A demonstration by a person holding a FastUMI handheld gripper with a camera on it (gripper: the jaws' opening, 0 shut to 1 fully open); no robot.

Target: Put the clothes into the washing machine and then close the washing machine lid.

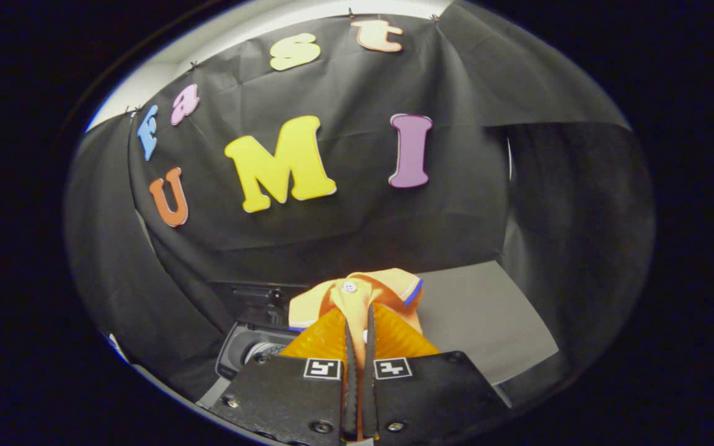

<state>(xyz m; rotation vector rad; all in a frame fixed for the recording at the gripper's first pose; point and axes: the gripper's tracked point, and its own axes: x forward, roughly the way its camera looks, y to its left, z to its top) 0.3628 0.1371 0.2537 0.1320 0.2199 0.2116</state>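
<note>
Gripper [357, 334] was clamped on the orange shirt [357, 303], both fingers pressed nearly together with a thin fold of fabric pinched between them. I logged the garment as a small polo-style piece: orange body with a fine ribbed sheen, paler yellow-orange collar spread open above the fingertips, a blue edge showing on the collar's right point, and one white button [349, 287] at the placket just ahead of the fingers. Cloth bunched up on both sides of the fingers and rose beyond their tips, so the shirt hung lifted off the desk [487, 316].

I noted the gripper held roughly level, pointing forward toward the black cloth wall [344, 223]. Below and left of the fingers sat the washing machine [251, 350], dark-bodied, with its round opening partly visible; whether its lid was up I could not tell. The grey desk surface ran off to the right beyond the shirt.
</note>
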